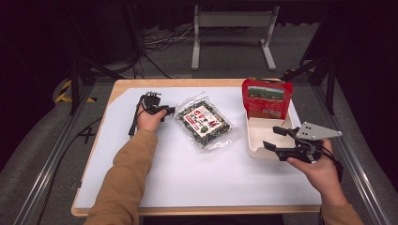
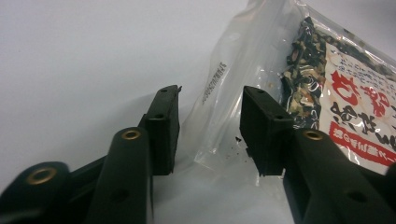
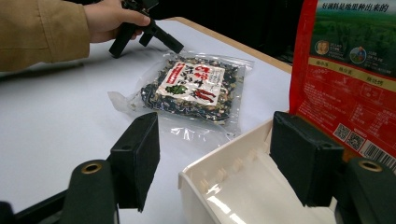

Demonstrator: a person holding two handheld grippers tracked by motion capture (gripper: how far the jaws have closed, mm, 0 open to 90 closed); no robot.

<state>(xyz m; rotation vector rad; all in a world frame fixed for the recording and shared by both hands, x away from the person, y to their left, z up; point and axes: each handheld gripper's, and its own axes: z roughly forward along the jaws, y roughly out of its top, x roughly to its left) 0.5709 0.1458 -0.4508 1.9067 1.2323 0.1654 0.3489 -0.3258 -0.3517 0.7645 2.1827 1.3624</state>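
One bag (image 2: 261,88) edge btwn left claw (image 2: 210,119) pads

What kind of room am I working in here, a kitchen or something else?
Probably a lab or recording rig, not a kitchen: the table stands inside a metal frame, loose cables lie on grey carpet behind it, and the surroundings are dark. On it are only a snack bag and a white tray.

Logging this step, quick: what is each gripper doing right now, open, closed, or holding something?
Left gripper: open, fingers either side of the clear bag edge, not pressing it.
Right gripper: open, holding nothing, at the white tray corner.
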